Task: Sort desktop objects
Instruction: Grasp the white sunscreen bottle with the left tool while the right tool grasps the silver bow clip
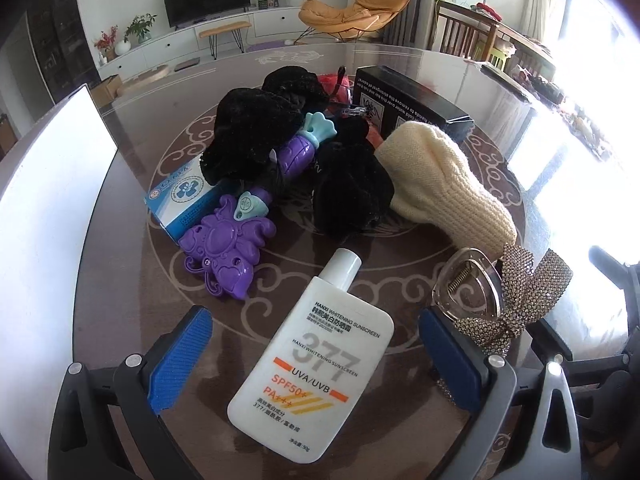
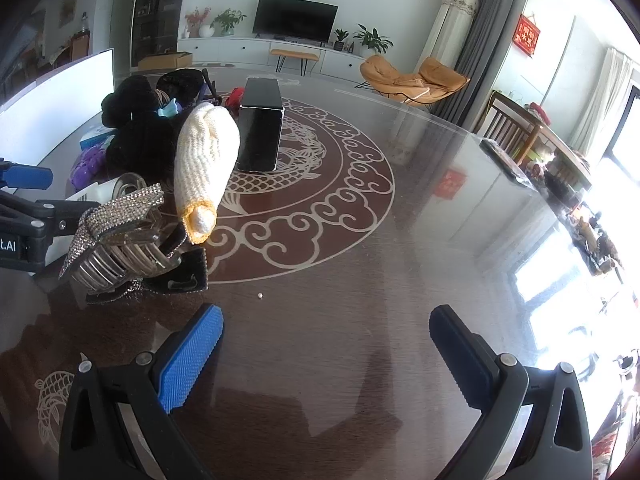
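White sunscreen bottle point(image 1: 310, 364) lies flat on the tabletop point(image 2: 360, 300) between our left tongs point(image 1: 316, 356), spread wide to straddle it; right tongs point(image 2: 326, 356) hover released over bare glass.

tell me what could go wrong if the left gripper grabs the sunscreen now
The left gripper is open around the sunscreen bottle, which lies flat on glossy table glass; closing on its smooth sides could make it slip or skid. The rhinestone hair clip sits right beside the right-hand finger and might get nudged or snagged. The right gripper is open over bare table.
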